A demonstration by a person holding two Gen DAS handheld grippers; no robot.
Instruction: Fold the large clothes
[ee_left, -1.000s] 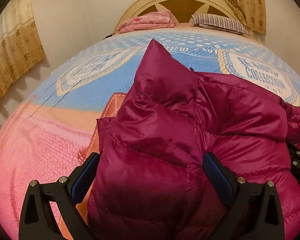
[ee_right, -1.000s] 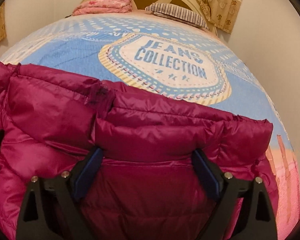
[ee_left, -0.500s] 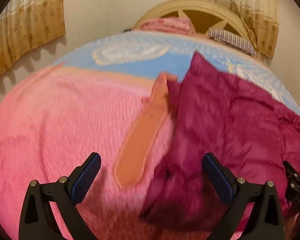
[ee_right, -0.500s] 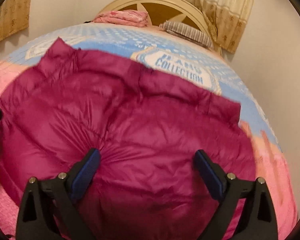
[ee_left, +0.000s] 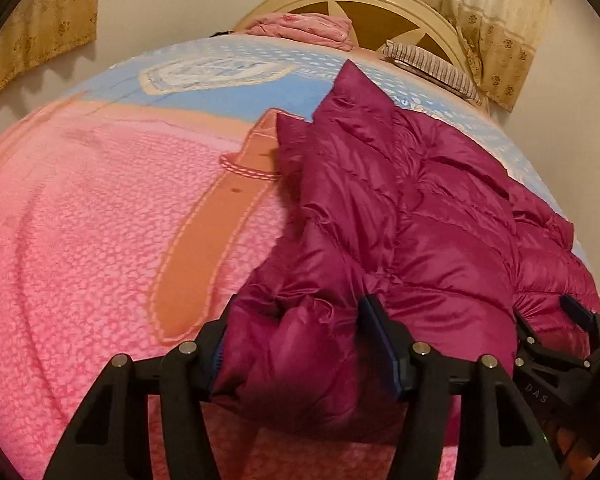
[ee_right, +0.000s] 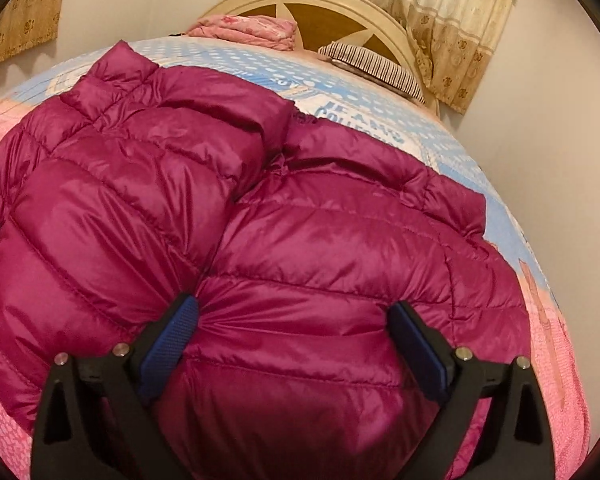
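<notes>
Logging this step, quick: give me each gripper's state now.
Left gripper: shut on the jacket, pinching its near edge.
Right gripper: open, jacket bulging between its fingers.

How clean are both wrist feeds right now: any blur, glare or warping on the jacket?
Left wrist view: sharp, no motion blur; fisheye bulges the bed into a dome, dark corners; soft sheen on the jacket held in the left gripper.
Right wrist view: also sharp; warm indoor light puts broad highlights on the jacket between the right gripper's fingers; the headboard curves strongly.

"DAS" on right claw [ee_left: 580,340] body; partial "JEANS COLLE…" on bedspread [ee_right: 364,128].
</notes>
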